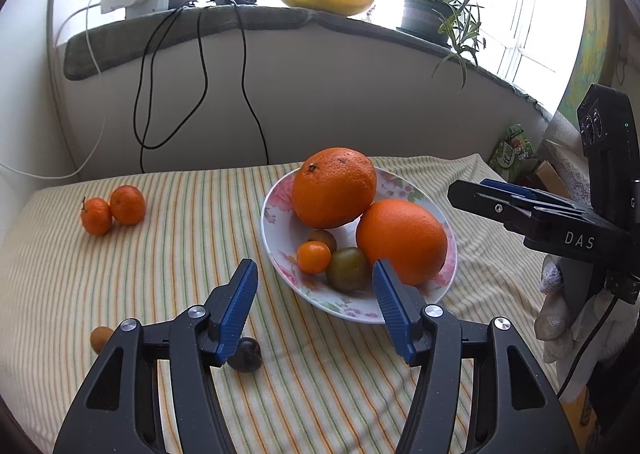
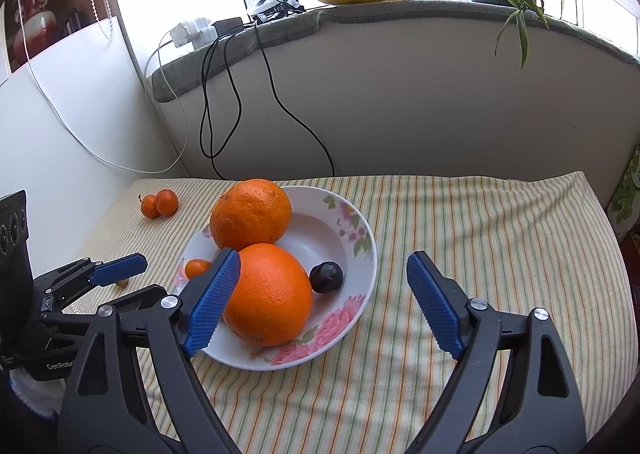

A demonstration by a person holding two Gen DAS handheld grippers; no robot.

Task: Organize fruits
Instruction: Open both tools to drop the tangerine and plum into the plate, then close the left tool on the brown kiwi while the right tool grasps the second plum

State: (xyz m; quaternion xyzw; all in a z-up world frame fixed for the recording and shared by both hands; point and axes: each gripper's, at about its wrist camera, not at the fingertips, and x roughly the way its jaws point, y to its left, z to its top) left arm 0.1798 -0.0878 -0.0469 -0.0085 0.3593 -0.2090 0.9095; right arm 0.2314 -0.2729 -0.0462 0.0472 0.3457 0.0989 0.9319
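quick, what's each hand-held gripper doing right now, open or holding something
Left hand-held gripper: open, holding nothing.
Right hand-held gripper: open, holding nothing.

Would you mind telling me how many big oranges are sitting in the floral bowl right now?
2. One big orange sits at the far side of the floral bowl; the other big orange sits in front of it, on the near right side. Both touch. None seems hidden.
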